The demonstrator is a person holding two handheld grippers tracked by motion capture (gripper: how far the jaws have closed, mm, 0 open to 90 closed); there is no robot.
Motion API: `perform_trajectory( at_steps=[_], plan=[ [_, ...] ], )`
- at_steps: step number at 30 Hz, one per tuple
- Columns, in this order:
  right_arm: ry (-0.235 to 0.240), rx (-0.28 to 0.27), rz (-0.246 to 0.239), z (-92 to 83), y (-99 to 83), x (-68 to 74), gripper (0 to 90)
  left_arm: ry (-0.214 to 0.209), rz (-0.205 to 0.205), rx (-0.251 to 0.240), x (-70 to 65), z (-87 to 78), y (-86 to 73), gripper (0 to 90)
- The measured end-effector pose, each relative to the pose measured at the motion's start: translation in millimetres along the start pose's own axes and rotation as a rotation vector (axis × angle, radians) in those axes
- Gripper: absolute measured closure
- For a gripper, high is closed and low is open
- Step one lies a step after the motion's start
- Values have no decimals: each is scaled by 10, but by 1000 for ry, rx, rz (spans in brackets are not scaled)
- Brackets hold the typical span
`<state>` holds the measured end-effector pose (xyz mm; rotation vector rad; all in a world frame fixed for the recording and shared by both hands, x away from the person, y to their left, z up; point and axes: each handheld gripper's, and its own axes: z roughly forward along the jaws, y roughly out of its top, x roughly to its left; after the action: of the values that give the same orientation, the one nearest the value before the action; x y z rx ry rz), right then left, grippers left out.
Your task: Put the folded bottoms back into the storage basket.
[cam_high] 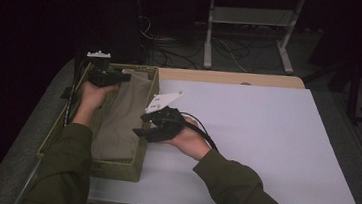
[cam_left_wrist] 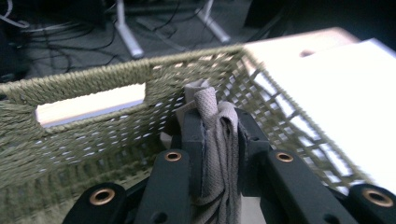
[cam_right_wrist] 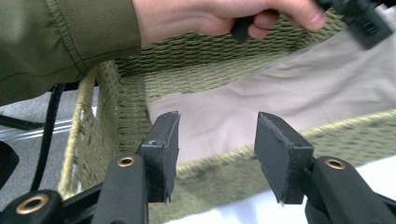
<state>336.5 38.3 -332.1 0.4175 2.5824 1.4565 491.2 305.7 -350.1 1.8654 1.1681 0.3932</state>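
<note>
High view: beige cloth point(cam_high: 119, 118) lying in the woven green basket point(cam_high: 141, 151) at the left end of the desk point(cam_high: 265, 140).
Left tongs point(cam_left_wrist: 219, 135) are clamped on a bunched fold of that cloth at the basket's far end; right tongs point(cam_right_wrist: 215, 154) sit parted and empty, just over the near rim.
</note>
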Motion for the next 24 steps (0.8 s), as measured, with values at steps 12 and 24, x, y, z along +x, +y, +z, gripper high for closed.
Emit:
perform_trajectory(
  at_steps=[12,24],
  plan=[
    [-61,-10,43,-290,-242,-189,433,213,-42,12,158,75,-30,502],
    [-97,7,61,-564,-467,-396,374,74,-60,-37,18,-206,-10,275]
  ],
)
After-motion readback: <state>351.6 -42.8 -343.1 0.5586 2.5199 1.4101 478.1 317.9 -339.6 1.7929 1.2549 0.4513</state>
